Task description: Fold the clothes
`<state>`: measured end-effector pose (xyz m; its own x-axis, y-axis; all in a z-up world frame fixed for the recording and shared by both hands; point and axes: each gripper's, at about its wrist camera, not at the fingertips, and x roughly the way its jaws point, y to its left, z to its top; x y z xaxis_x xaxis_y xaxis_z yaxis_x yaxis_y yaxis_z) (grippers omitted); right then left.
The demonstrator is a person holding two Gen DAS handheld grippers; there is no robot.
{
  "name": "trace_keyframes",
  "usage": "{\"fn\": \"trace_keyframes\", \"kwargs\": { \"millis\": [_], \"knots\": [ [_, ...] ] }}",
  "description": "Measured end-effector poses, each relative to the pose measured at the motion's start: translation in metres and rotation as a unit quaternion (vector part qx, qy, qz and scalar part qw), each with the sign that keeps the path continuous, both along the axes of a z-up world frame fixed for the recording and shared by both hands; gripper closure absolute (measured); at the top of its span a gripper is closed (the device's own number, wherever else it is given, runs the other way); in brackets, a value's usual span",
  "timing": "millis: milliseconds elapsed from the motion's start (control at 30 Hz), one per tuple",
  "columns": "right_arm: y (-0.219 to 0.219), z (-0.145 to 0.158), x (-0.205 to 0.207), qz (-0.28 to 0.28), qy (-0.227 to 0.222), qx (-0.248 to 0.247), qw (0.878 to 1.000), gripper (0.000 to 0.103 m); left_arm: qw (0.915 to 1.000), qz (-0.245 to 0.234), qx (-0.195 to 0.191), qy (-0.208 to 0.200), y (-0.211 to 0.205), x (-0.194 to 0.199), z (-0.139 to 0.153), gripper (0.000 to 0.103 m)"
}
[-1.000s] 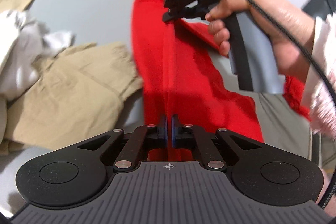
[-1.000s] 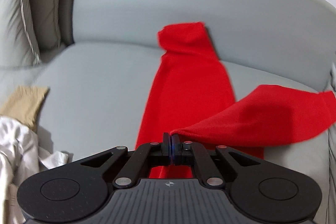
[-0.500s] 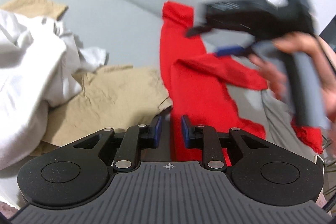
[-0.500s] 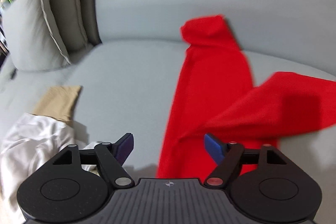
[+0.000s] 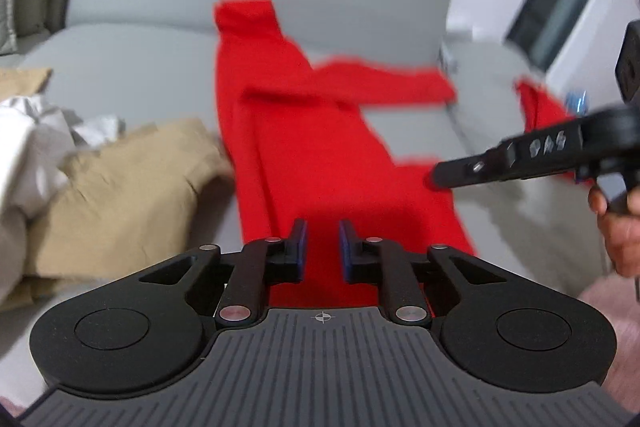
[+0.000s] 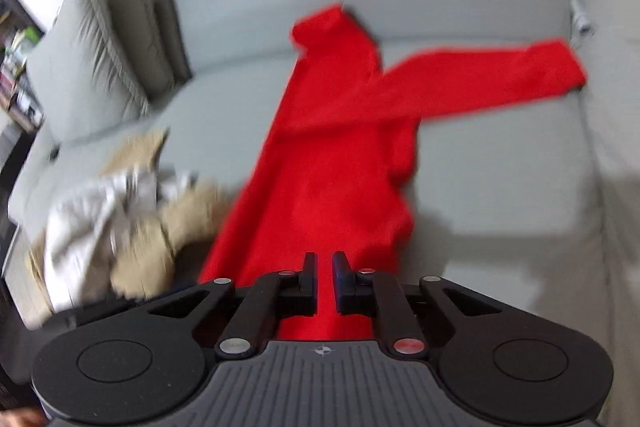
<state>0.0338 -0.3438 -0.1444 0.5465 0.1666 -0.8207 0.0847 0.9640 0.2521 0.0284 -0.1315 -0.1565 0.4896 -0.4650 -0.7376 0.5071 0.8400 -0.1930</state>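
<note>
A red garment lies lengthwise on the grey sofa at frame centre, one sleeve stretched to the upper right. The right gripper, bottom centre, is closing with nothing pinched. White clothes and tan clothes are heaped at left, cushions upper left.

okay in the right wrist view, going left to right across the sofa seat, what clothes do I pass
white garment → tan garment → red garment's body → its sleeve, stretched out toward the sofa's right end.
</note>
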Motion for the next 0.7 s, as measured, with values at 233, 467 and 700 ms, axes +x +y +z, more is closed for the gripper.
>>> {"fn": "trace_keyframes", "kwargs": {
  "millis": [233,467,700],
  "knots": [
    [-0.010,-0.004,-0.065,-0.041,0.089,0.017,0.995,0.076,0.9924,0.036,0.052,0.106,0.018,-0.020,0.009,0.090],
    [-0.017,0.005,-0.116,0.079,0.059,0.049,0.994,0.065,0.9984,-0.015,0.014,0.052,0.021,-0.063,0.039,0.077],
    [-0.023,-0.021,-0.113,0.031,0.016,0.102,0.994,0.072,0.9968,-0.046,0.047,0.046,-0.007,-0.071,0.028,0.075]
  ]
}}
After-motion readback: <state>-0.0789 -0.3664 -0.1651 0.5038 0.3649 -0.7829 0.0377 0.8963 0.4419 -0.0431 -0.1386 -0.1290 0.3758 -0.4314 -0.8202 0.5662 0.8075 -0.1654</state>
